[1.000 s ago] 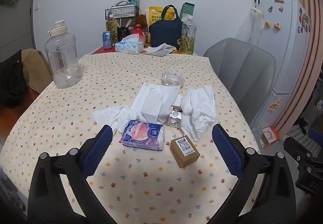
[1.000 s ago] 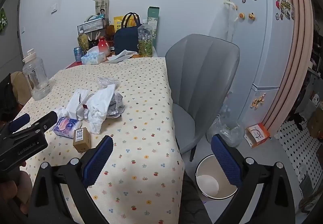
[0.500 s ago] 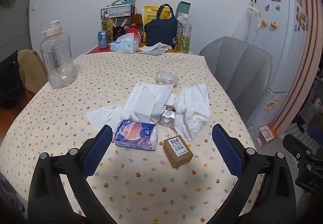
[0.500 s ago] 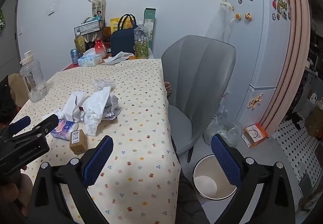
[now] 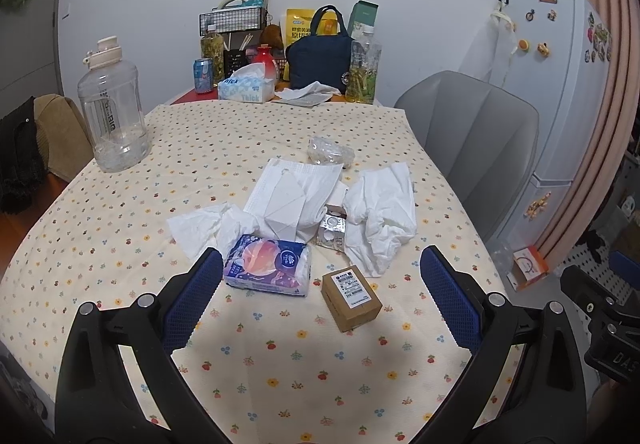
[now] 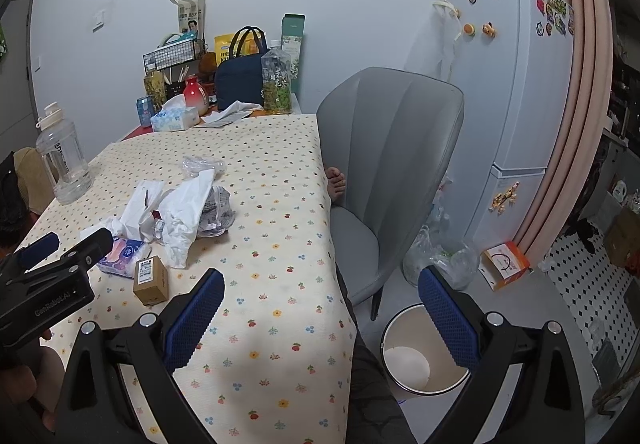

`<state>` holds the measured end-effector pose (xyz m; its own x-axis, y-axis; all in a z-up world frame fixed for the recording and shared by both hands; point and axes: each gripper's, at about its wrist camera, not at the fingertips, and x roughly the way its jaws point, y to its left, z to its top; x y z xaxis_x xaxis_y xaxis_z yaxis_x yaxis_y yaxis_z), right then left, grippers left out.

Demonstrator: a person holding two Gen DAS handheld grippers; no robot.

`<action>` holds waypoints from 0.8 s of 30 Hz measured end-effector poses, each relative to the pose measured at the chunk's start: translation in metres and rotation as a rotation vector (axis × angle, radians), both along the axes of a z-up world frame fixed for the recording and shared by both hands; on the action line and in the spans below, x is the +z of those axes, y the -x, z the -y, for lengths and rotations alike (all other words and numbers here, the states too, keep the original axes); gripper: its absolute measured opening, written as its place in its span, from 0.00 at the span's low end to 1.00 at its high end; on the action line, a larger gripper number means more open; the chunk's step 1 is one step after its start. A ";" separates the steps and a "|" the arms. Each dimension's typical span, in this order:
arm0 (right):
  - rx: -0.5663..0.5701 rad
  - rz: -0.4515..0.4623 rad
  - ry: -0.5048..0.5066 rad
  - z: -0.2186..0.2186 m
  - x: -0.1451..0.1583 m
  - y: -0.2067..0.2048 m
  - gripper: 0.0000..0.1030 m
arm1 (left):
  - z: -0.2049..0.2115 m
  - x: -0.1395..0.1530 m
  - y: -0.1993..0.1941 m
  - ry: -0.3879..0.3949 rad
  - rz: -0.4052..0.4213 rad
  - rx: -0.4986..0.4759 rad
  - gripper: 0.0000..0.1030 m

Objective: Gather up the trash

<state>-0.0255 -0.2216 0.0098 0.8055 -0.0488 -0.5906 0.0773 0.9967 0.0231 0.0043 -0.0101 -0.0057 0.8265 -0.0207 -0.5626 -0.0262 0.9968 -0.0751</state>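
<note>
Trash lies mid-table on the flowered tablecloth (image 5: 120, 244): a purple tissue pack (image 5: 268, 268), a small cardboard box (image 5: 351, 300), a silver blister pack (image 5: 332, 230), crumpled white tissues (image 5: 380, 216), a white mask wrapper (image 5: 292, 196) and a clear plastic wrapper (image 5: 330, 154). My left gripper (image 5: 320, 255) stands open just short of the pack and box, holding nothing. My right gripper (image 6: 322, 278) is open and empty over the table's right edge. A white bin (image 6: 394, 328) stands on the floor below it. The left gripper (image 6: 76, 240) also shows near the tissue pack (image 6: 120, 252).
A big clear water jug (image 5: 114, 112) stands at the left. Bags, bottles and a tissue box (image 5: 246, 88) crowd the far end. A grey chair (image 6: 392, 148) with a person's foot (image 6: 336, 182) on it, a fridge (image 6: 520, 84) and floor clutter lie to the right.
Both views have shifted slightly, with the trash sliding a little leftward in each. Both grippers have stayed open and nothing has been picked up.
</note>
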 end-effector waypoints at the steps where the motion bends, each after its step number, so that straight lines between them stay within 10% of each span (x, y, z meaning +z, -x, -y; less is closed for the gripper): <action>1: -0.001 0.000 0.001 0.000 0.000 0.000 0.92 | 0.000 0.000 0.000 0.000 0.000 0.000 0.95; 24: -0.007 0.005 -0.003 0.000 0.000 -0.001 0.92 | 0.000 0.001 0.002 0.002 0.009 0.001 0.95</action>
